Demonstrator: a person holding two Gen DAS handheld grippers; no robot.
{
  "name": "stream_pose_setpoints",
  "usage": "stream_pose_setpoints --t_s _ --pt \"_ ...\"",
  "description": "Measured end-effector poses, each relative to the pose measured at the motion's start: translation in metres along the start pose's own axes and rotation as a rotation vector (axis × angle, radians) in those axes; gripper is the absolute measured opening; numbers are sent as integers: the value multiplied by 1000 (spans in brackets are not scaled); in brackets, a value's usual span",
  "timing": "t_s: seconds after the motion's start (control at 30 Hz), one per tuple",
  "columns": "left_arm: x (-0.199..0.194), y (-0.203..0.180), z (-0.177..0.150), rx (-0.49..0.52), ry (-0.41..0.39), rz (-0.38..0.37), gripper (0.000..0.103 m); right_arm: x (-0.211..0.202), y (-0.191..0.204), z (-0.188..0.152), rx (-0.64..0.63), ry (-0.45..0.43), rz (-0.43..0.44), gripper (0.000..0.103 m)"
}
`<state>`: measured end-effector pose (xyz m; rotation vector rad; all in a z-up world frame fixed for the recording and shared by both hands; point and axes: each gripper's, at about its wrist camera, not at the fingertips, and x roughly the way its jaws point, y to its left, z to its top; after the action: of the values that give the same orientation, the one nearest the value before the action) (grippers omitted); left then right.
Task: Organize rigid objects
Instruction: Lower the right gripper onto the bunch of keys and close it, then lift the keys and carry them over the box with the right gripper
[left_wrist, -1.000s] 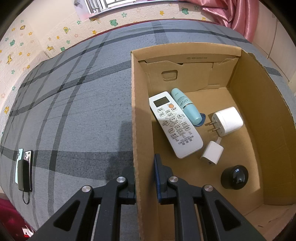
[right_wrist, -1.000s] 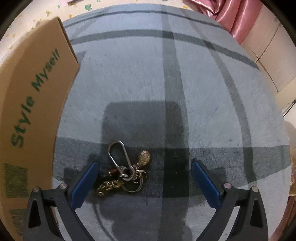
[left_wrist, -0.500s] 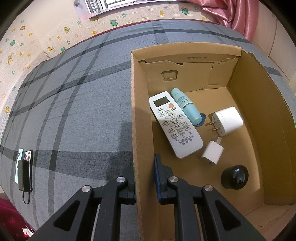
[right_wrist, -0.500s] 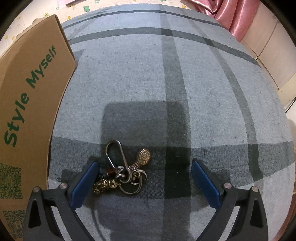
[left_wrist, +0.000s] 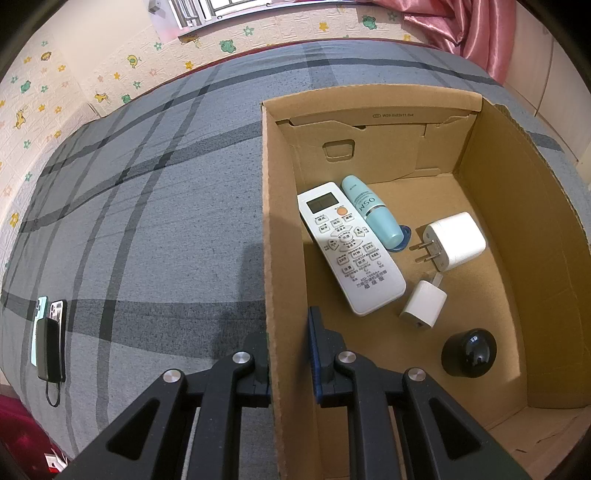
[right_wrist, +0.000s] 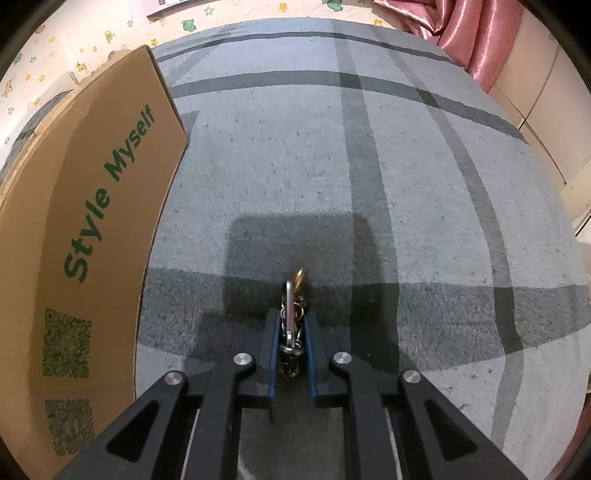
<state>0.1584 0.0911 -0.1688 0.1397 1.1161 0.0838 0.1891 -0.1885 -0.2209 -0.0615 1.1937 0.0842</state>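
L gripper (left_wrist: 288, 354) clamps the box (left_wrist: 284, 258) wall to steady it, while R gripper (right_wrist: 290, 350) pinches the keys (right_wrist: 291, 321) just off the bed (right_wrist: 369, 184), likely bound for the box w/ the remote (left_wrist: 347, 247).

Bed surface: grey woven bedspread (left_wrist: 155, 206) with darker plaid stripes, filling most of both views; soft square shadow on it in the right wrist view.
Far wall: cream embossed brick-pattern wall panel (left_wrist: 110, 74) scattered with small frog, star and flower stickers.
Window: metal-barred window (left_wrist: 207, 9) at the far top edge, daylight behind it.
Far right: glossy pink satin curtain (left_wrist: 476, 33), gathered in folds.
Right side: pale beige cabinet panels (right_wrist: 546, 110).
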Motion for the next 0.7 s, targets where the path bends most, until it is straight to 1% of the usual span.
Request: stream_pose_setpoints --t_s 0.17,0.7 --pt "0 -1 0 2 1 2 15 -13 -5 4 13 -14 8 10" --pt "0 -1 0 3 1 2 15 -66 -8 9 0 -108 3 10"
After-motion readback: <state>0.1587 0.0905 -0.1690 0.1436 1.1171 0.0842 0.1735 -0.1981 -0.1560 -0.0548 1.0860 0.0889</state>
